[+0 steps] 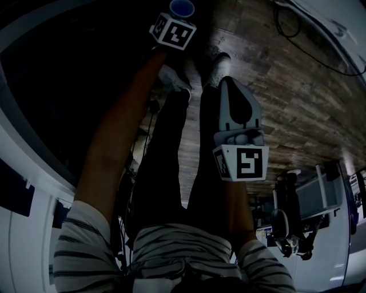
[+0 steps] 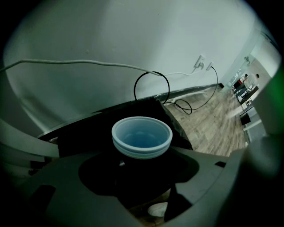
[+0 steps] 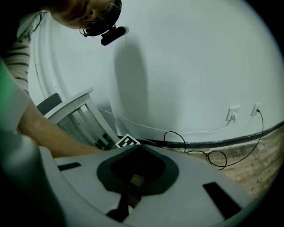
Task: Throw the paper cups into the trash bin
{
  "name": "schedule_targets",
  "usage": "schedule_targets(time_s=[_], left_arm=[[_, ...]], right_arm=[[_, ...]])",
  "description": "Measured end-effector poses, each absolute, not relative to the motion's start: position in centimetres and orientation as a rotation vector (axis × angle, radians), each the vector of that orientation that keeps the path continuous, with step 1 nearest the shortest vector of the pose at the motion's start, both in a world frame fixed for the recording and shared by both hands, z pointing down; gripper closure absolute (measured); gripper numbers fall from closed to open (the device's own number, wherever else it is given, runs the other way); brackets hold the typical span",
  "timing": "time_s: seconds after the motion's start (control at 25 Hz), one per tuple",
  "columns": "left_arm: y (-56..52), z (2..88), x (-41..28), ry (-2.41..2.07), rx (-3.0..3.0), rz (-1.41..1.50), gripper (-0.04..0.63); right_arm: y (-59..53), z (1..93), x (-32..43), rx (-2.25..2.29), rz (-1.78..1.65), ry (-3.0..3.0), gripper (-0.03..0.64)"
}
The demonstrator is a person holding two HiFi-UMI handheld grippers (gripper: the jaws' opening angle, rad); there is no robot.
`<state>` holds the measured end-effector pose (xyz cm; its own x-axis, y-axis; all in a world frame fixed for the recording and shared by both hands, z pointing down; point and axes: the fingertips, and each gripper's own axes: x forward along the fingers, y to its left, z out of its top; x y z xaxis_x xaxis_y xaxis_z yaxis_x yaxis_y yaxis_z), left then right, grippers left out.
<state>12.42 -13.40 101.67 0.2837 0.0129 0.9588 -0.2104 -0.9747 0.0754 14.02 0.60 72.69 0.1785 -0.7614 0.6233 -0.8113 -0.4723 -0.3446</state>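
A blue paper cup (image 1: 182,7) stands upright between the jaws of my left gripper (image 1: 180,16) at the top of the head view, with the gripper shut on it. In the left gripper view the cup (image 2: 142,138) shows a doubled rim and an empty inside. It hangs at the edge of a large black shape (image 1: 68,86), apparently the trash bin, whose black top (image 2: 133,111) lies just past the cup. My right gripper (image 1: 227,83) points down beside the person's legs. Its jaws (image 3: 134,150) are shut with nothing between them.
Wood-plank floor (image 1: 286,74) spreads to the right, with a black cable (image 1: 309,51) across it. More cables (image 2: 153,84) loop along a white wall with sockets (image 3: 233,113). A white slatted frame (image 3: 75,115) stands by the wall. The person's shoes (image 1: 171,77) are below the cup.
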Motion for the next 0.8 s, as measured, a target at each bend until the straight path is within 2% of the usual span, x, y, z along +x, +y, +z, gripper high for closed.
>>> schedule_targets(time_s=[0.8], left_arm=[[-12.89, 102.00, 12.29, -0.178, 2.299, 1.763, 0.295]], right_arm=[[0.86, 72.82, 14.18, 2.364, 1.206, -1.563, 0.606]])
